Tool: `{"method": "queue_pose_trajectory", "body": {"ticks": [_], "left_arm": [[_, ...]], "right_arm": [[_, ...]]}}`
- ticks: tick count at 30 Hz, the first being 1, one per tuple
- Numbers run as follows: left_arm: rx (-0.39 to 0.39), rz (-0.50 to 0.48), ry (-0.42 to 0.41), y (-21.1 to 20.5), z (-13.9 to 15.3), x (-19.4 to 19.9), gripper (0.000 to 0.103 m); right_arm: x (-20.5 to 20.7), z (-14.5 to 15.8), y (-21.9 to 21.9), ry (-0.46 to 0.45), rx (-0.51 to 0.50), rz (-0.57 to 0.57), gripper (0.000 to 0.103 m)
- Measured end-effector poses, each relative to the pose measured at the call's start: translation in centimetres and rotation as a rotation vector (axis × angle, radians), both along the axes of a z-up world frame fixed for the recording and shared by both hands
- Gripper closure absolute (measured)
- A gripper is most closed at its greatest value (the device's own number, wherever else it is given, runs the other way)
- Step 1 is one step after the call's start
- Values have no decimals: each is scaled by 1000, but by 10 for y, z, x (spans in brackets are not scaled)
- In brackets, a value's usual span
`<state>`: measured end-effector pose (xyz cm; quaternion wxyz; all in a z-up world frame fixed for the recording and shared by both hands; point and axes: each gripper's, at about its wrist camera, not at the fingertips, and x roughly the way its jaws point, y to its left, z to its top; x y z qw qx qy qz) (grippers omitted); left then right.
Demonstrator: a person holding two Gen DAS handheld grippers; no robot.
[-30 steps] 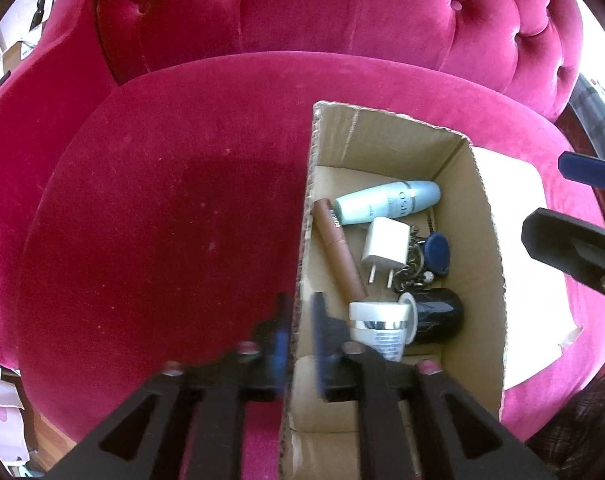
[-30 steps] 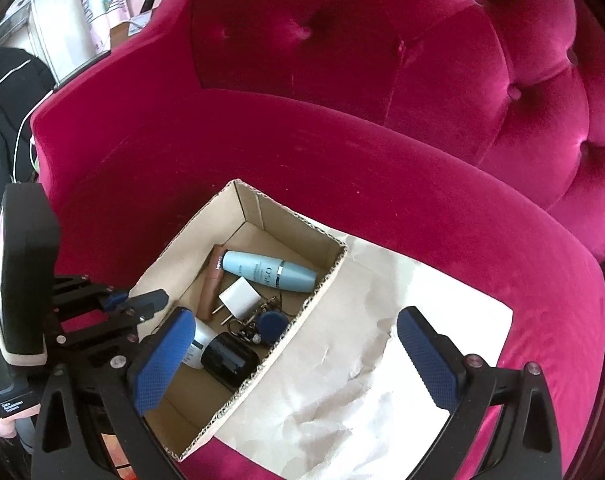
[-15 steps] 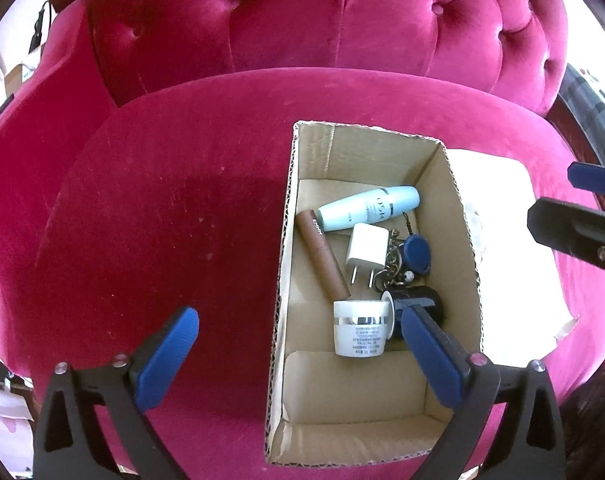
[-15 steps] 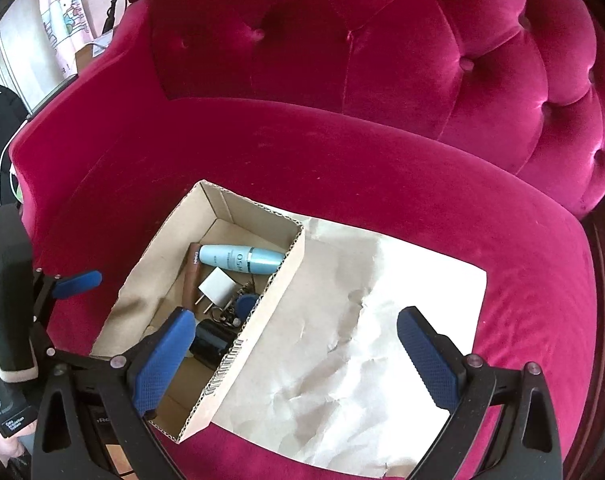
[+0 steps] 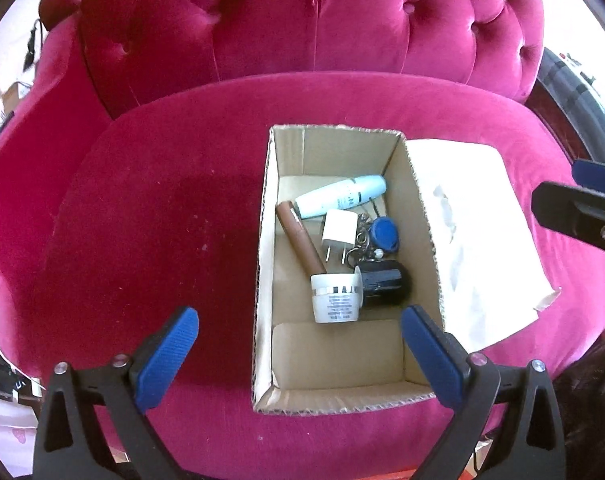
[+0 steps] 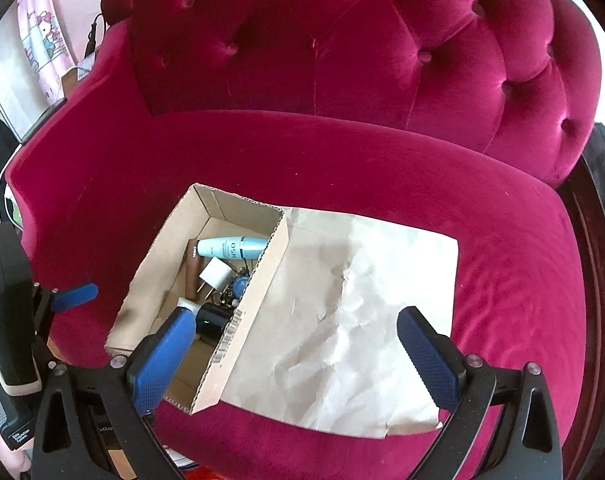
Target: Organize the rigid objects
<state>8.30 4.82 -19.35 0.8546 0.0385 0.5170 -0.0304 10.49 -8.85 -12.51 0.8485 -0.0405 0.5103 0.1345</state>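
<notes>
An open cardboard box (image 5: 422, 220) sits on the pink velvet seat. Inside lie a light blue bottle (image 5: 342, 200), a brown tube (image 5: 300, 242), a white charger plug (image 5: 338, 232), a blue key fob (image 5: 384, 234) on a key ring, a black jar (image 5: 384, 286) and a white jar (image 5: 336, 298). My left gripper (image 5: 298, 340) hangs wide open above the box's near end, holding nothing. My right gripper (image 6: 296, 332) is also wide open and empty, above the box's right wall (image 6: 242, 320) and the paper sheet (image 6: 354, 308).
The crumpled paper sheet (image 5: 474, 240) lies flat to the right of the box. The tufted backrest (image 6: 342, 60) rises behind the seat. Bare pink cushion (image 5: 162, 220) stretches to the left of the box. Room clutter shows past the left armrest (image 6: 42, 40).
The left gripper, nearly shut astride the box's left wall a second ago, has opened wide. Both grippers have drawn back and upward, so the box looks smaller.
</notes>
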Motion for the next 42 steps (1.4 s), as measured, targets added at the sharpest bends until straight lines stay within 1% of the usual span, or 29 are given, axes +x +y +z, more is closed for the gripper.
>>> {"method": "queue_pose_trajectory", "body": {"ticks": [2, 4, 7, 11, 20, 33, 42], "left_arm": [[8, -1, -17, -4, 5, -9, 0], [6, -5, -17, -5, 10, -15, 0], [3, -9, -24, -3, 20, -18, 0], [22, -39, -72, -12, 37, -26, 0], [37, -58, -120, -28, 63, -38, 0], [25, -59, -155, -40, 90, -63, 0], [29, -47, -171, -41, 101, -76, 0]], "right_arm": [[-7, 5, -3, -2, 5, -17, 0], [-13, 10, -4, -7, 9, -29, 0], [-24, 17, -8, -11, 15, -47, 0], [-40, 26, -13, -16, 27, -64, 0], [-68, 48, -28, -41, 46, -100, 0], [-98, 69, -35, -63, 67, -113, 0], [-107, 78, -34, -56, 46, -108, 0]]}}
